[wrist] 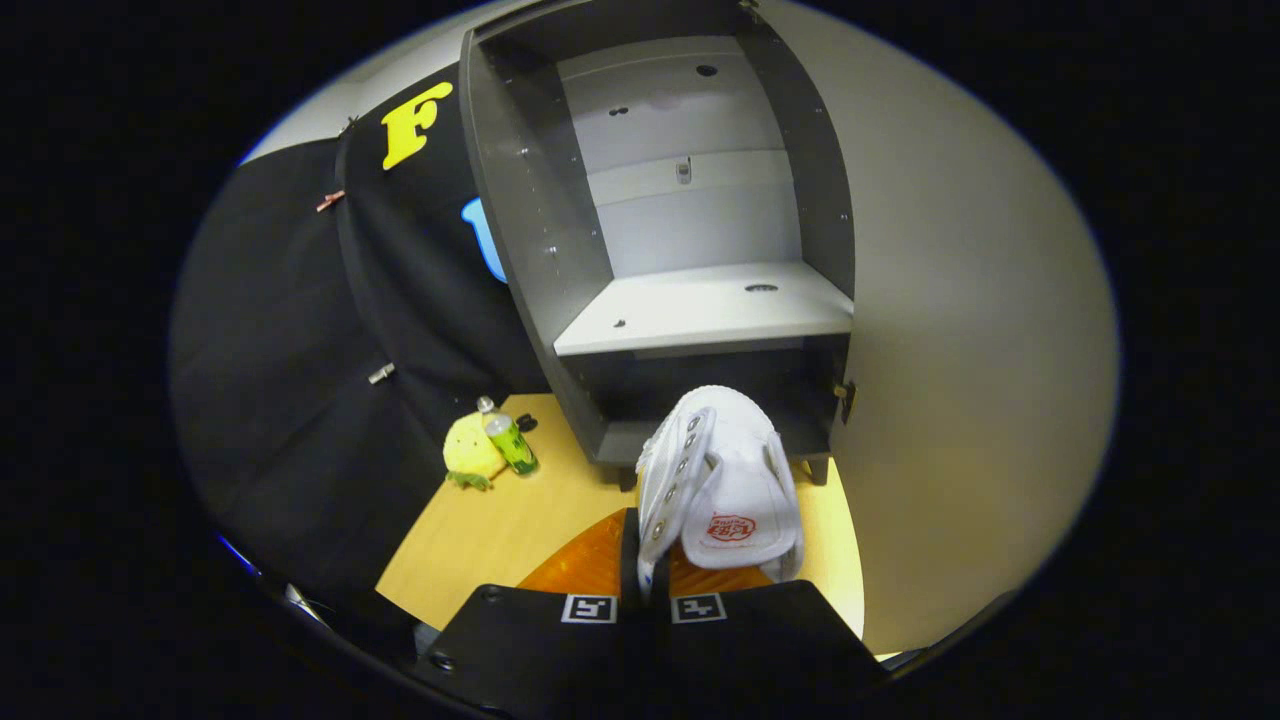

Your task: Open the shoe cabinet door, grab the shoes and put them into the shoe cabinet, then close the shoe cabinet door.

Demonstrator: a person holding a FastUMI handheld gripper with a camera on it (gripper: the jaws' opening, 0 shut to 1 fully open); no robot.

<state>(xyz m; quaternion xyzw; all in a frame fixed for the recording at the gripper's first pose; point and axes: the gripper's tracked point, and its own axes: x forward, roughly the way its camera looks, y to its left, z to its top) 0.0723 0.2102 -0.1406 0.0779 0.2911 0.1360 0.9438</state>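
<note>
wooden floor (500,520) fronts the open shoe cabinet (690,310) at frame centre; gripper (645,575) jaws pinch a white shoe (725,470) below its shelf.

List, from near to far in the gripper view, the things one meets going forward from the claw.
Claw, shut on the white shoe → wooden floor → cabinet's lower compartment → white shelf → cabinet back wall.

Even, bright overhead lighting; the cabinet shelf (705,305) and open door (960,330) reflect soft glare, while the lower compartment lies in deep shadow. Strong fisheye curvature bends the cabinet walls (520,220). The white shoe (725,485) is sharp; the near fingers (588,640) appear dark and slightly soft
</note>
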